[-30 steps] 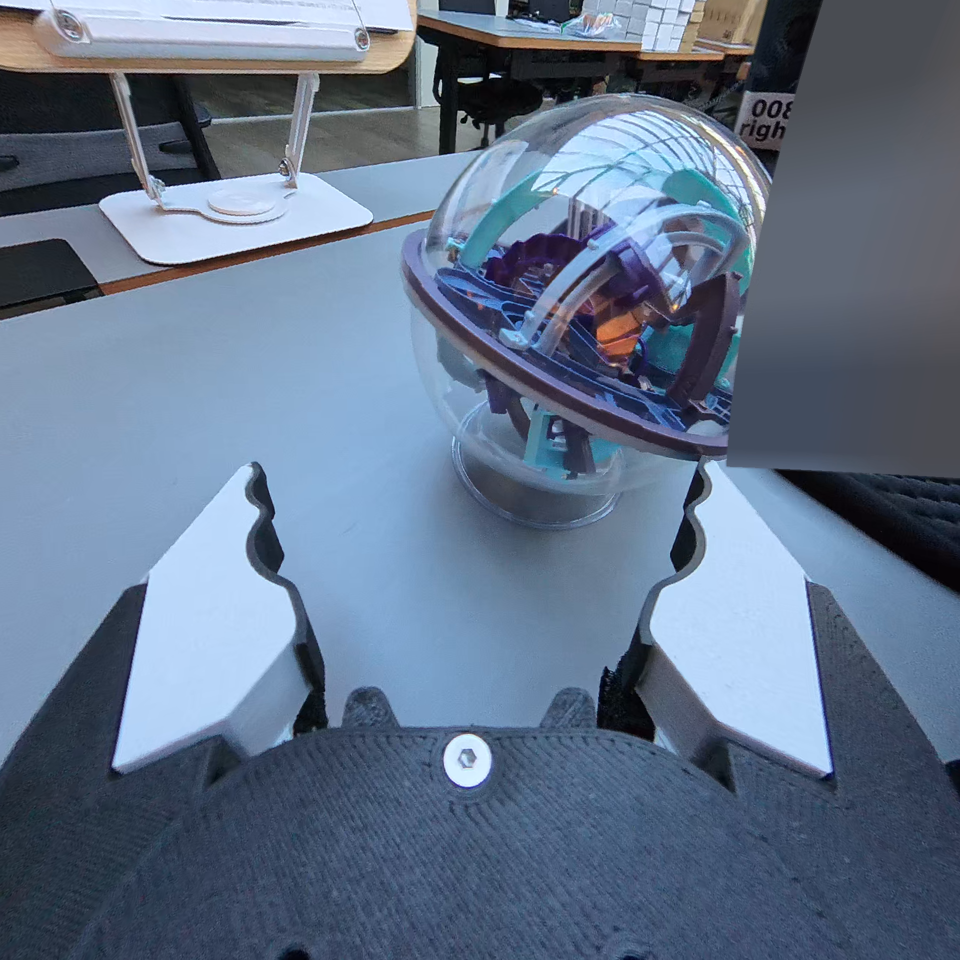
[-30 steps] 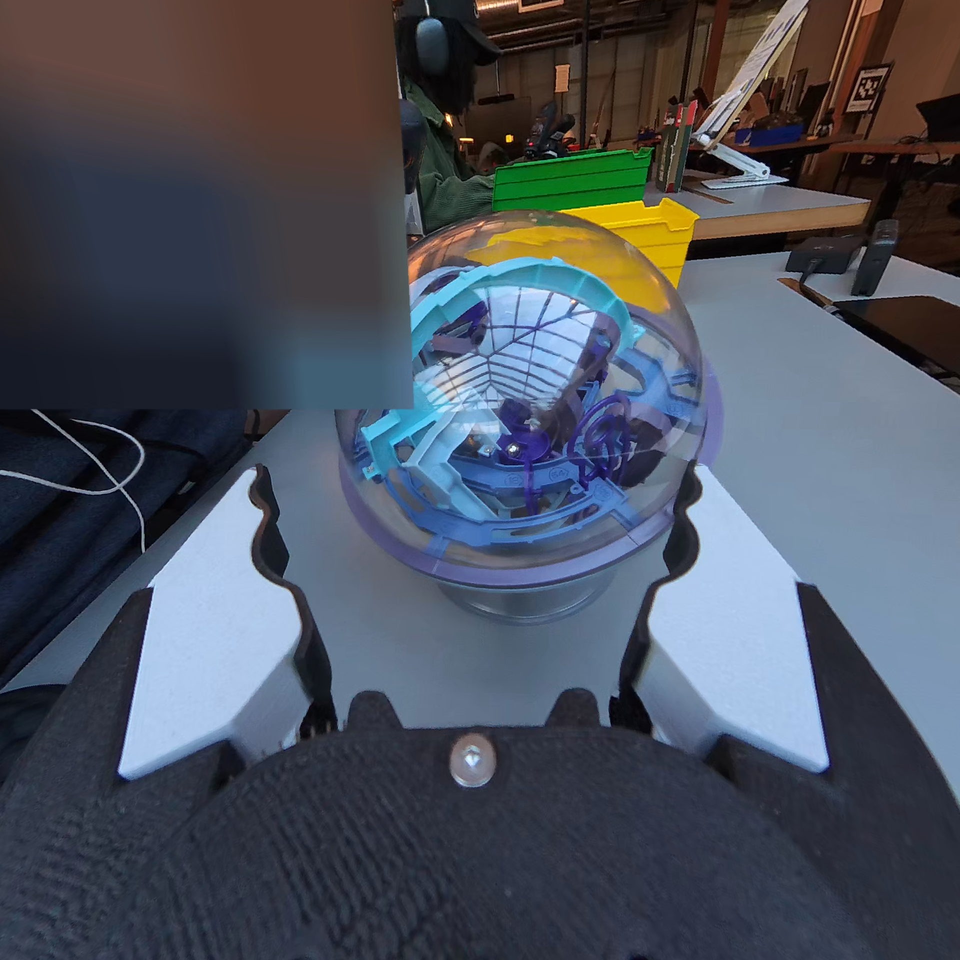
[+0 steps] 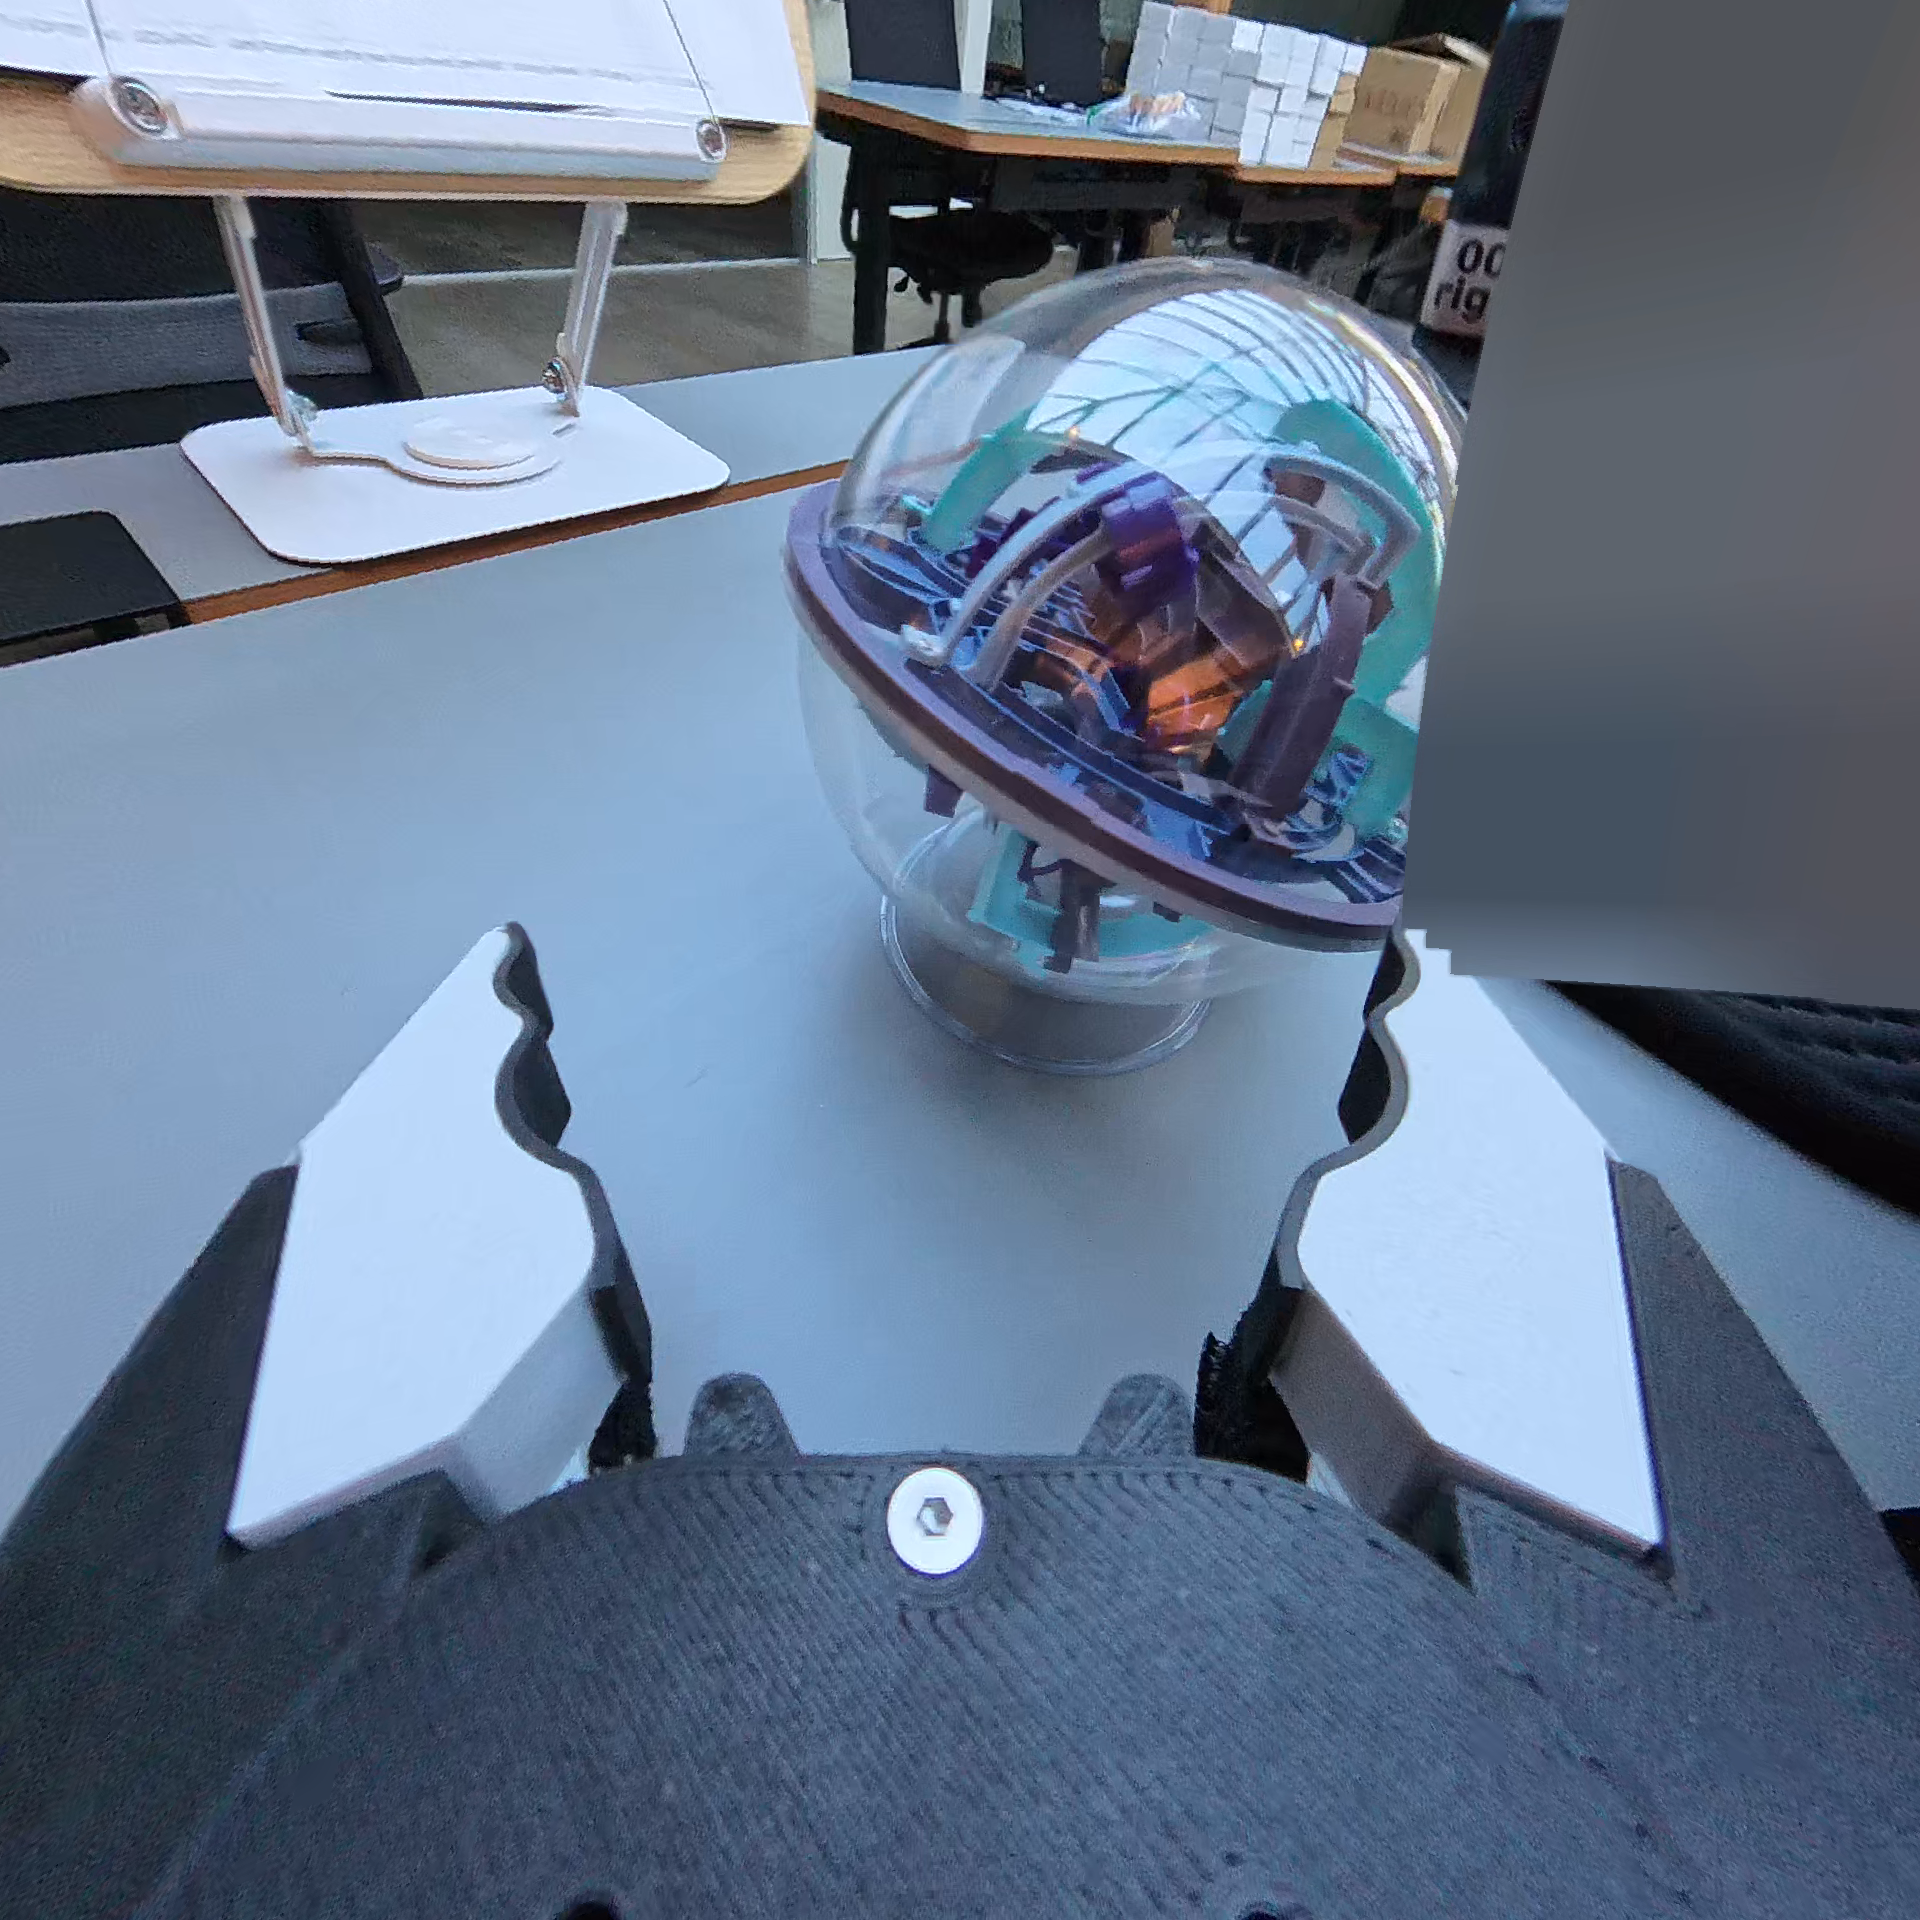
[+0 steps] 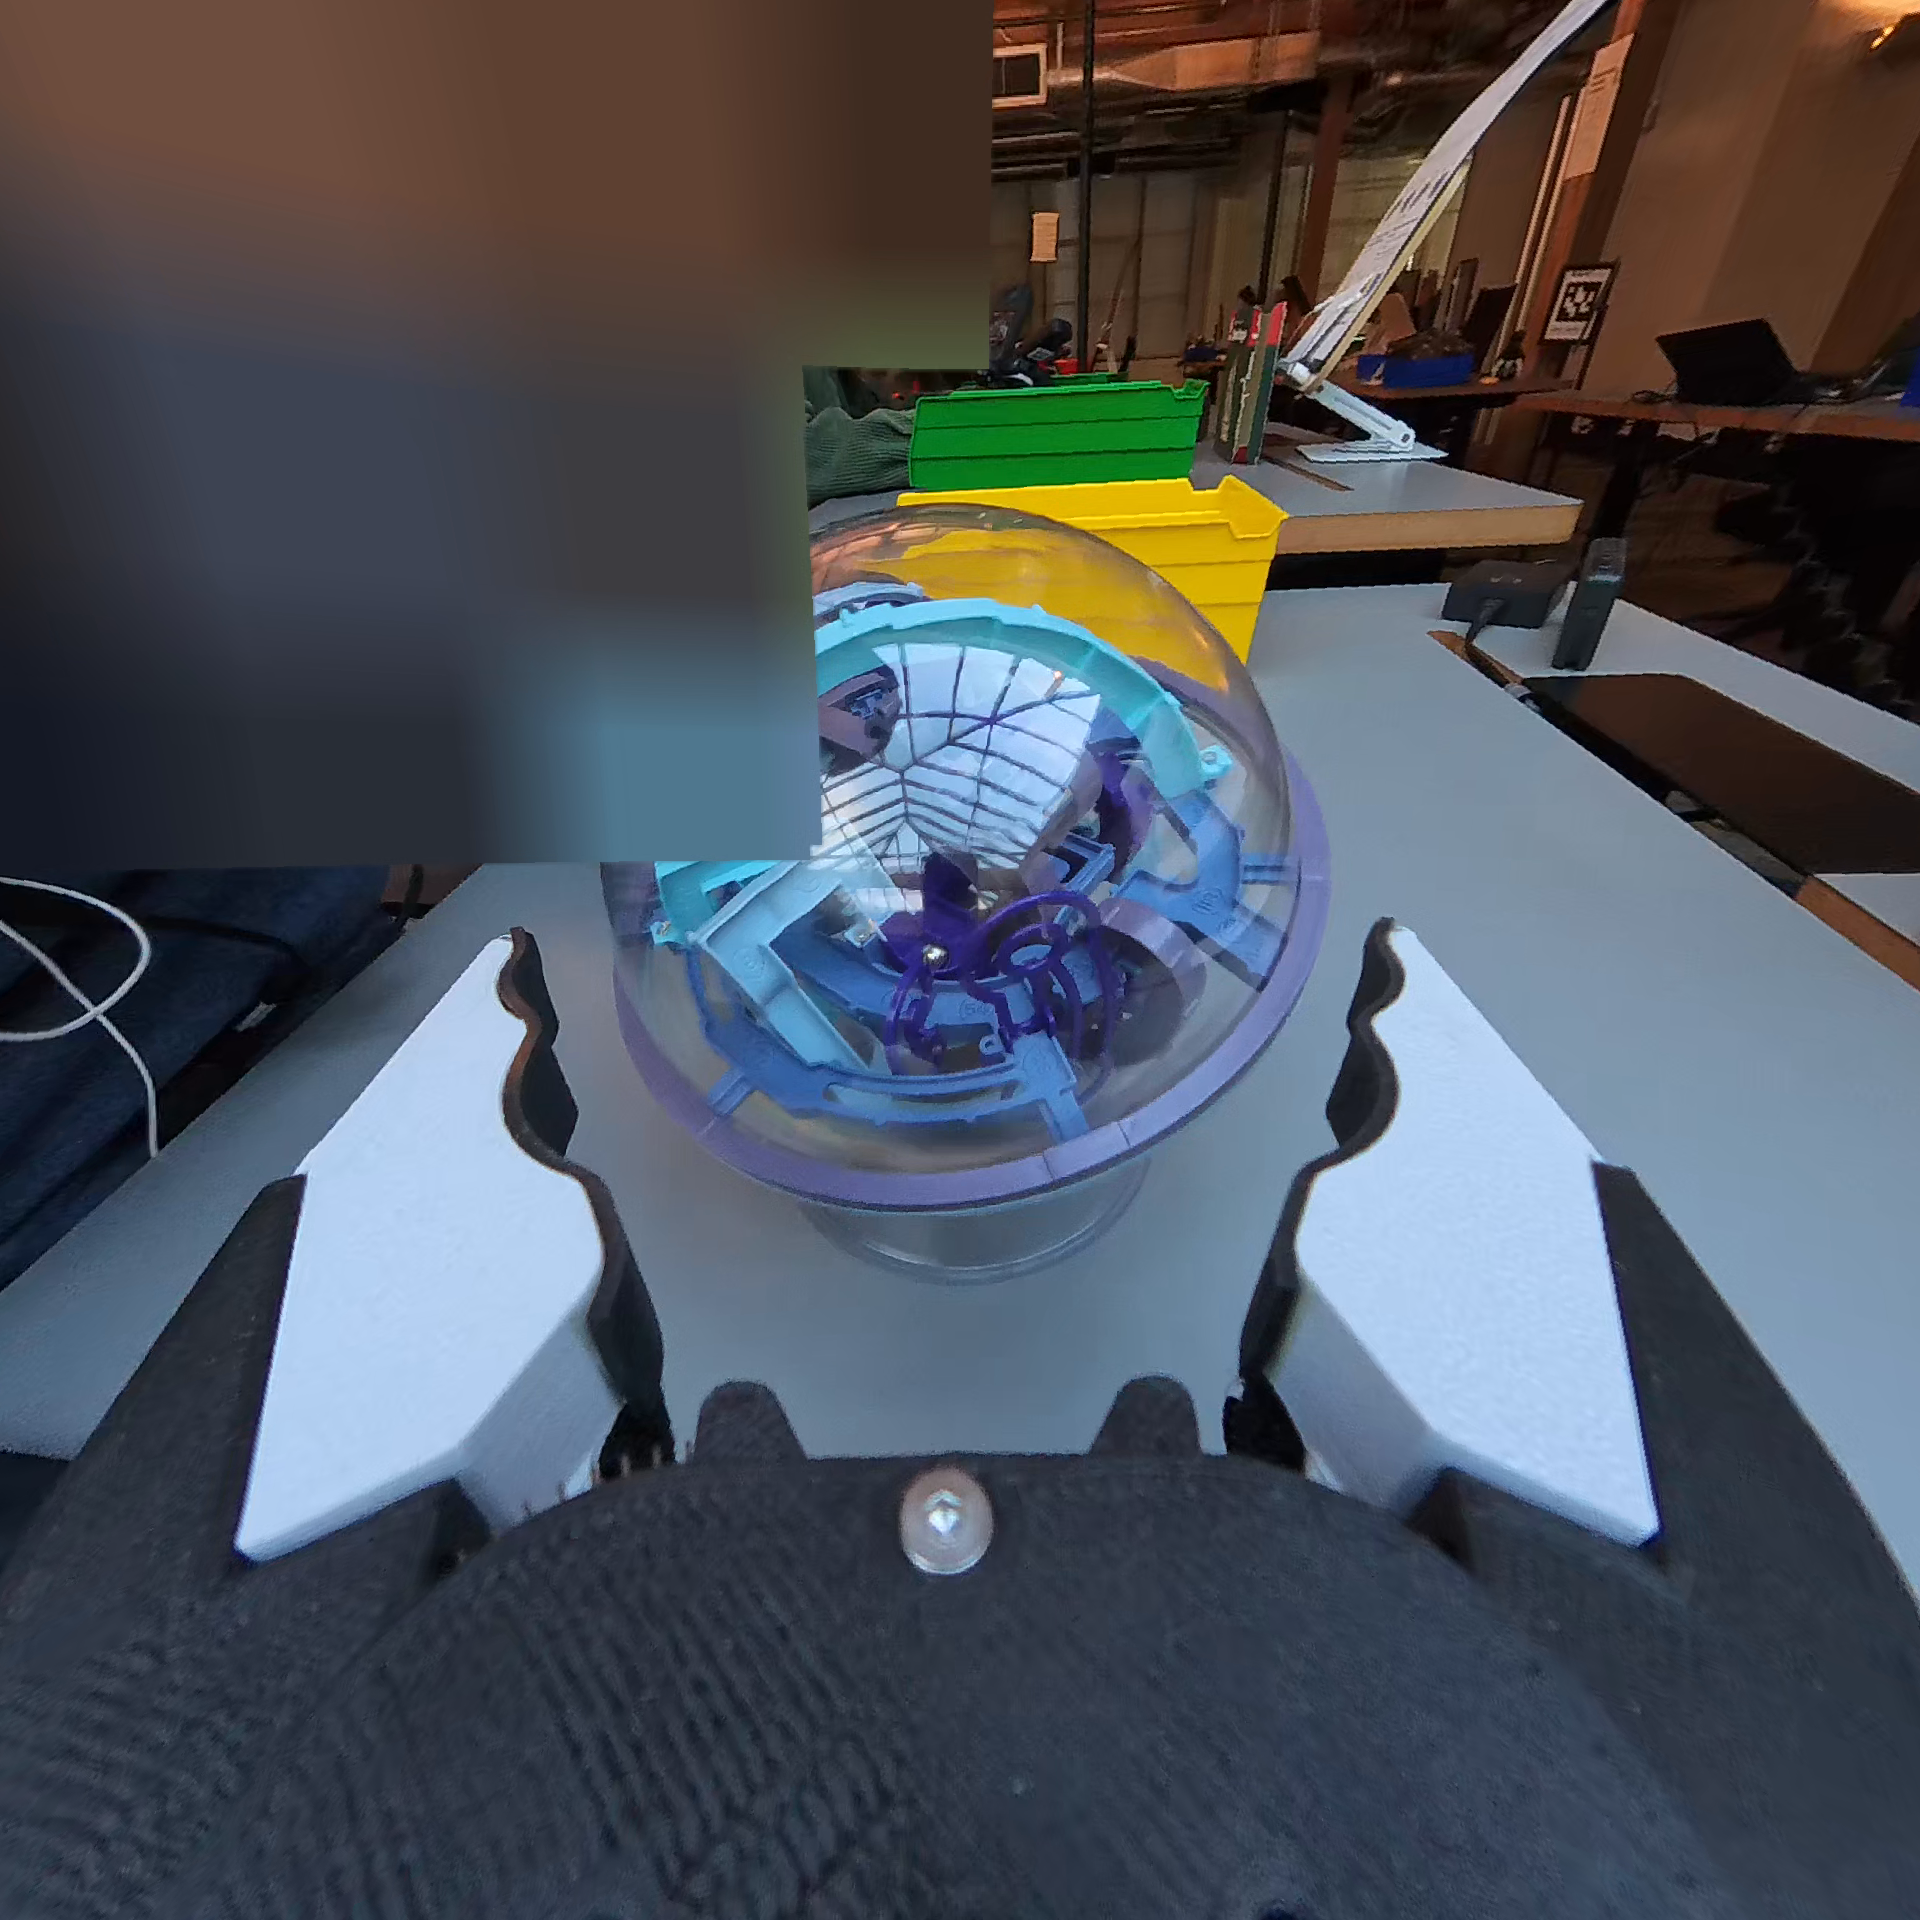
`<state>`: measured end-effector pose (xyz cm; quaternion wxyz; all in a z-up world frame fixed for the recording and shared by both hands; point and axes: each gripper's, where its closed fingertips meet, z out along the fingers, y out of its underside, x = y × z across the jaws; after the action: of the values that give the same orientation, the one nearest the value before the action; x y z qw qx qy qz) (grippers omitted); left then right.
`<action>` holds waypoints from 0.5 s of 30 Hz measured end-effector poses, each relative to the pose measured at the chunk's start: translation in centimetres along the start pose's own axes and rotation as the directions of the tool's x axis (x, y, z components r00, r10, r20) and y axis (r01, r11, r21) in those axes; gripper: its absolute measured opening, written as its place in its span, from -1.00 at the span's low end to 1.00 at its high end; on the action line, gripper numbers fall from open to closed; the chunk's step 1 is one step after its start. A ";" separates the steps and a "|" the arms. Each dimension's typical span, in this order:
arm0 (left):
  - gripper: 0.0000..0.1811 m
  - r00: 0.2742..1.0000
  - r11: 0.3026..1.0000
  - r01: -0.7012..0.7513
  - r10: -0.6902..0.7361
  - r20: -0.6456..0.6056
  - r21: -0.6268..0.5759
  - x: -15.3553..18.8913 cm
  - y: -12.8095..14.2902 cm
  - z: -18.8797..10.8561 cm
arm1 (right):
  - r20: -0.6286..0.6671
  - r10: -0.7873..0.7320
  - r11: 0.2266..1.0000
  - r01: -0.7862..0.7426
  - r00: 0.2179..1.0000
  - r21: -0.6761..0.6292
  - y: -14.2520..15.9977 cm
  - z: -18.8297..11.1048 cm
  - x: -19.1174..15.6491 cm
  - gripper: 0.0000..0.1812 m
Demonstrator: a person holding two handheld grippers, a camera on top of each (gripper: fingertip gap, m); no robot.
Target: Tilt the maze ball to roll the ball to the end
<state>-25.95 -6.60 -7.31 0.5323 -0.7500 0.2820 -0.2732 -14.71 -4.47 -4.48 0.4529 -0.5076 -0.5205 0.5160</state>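
Observation:
The maze ball (image 3: 1122, 644) is a clear sphere with teal, blue and purple tracks inside and a purple rim around its middle. It sits tilted on a clear ring stand (image 3: 1039, 1008) on the grey table (image 3: 416, 831). In the right wrist view the maze ball (image 4: 987, 935) shows a small steel ball (image 4: 935, 953) on a purple track near the centre. My left gripper (image 3: 951, 966) is open, just short of the stand, touching nothing. My right gripper (image 4: 945, 966) is open with its fingertips either side of the sphere's near face, apart from it.
A white document stand (image 3: 447, 457) is at the far left of the table. A yellow bin (image 4: 1153, 561) and a green bin (image 4: 1049, 436) stand behind the sphere. A black device (image 4: 1600, 603) and dark pad (image 4: 1745, 769) lie at the right. Dark fabric with a white cable (image 4: 104, 997) lies left.
The left gripper has drawn back slightly, so the sphere sits a little farther and more to the right. The right gripper has shifted a little; the sphere stays tilted on its stand.

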 end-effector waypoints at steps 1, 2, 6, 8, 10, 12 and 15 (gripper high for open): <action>0.67 1.000 1.000 -0.017 0.018 0.008 -0.008 0.1 0.1 0.2 | 0.009 0.003 1.000 -0.003 1.000 0.001 0.0 0.3 0.0 0.65; 0.67 1.000 0.999 -0.029 0.029 0.011 -0.014 0.2 0.1 0.3 | 0.018 0.006 1.000 -0.006 1.000 -0.003 0.2 0.5 -0.1 0.65; 0.67 0.999 0.999 -0.039 0.039 0.016 -0.035 0.2 0.5 0.6 | 0.042 0.005 1.000 -0.004 0.999 -0.026 0.8 1.0 -0.6 0.65; 0.68 1.000 0.999 -0.020 0.020 0.009 -0.037 0.1 0.5 0.7 | 0.047 0.008 1.000 -0.007 0.999 -0.019 0.8 1.1 -0.8 0.64; 0.69 1.000 0.999 -0.007 0.008 0.009 -0.040 -0.1 0.6 0.8 | 0.042 0.008 1.000 -0.007 0.999 -0.017 0.8 1.0 -0.8 0.65; 0.68 1.000 0.999 0.002 -0.002 0.011 -0.037 -0.3 0.6 0.8 | 0.036 0.011 1.000 -0.011 0.999 -0.016 0.8 0.9 -0.8 0.65; 0.68 1.000 0.999 0.010 -0.009 0.013 -0.034 -0.6 0.5 0.6 | 0.030 0.016 1.000 -0.016 0.999 -0.015 0.9 0.7 -0.9 0.65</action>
<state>-25.95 -5.93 -8.05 0.5200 -0.7621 0.2796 -0.2658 -15.24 -5.47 -5.33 0.4370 -0.5072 -0.5271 0.5233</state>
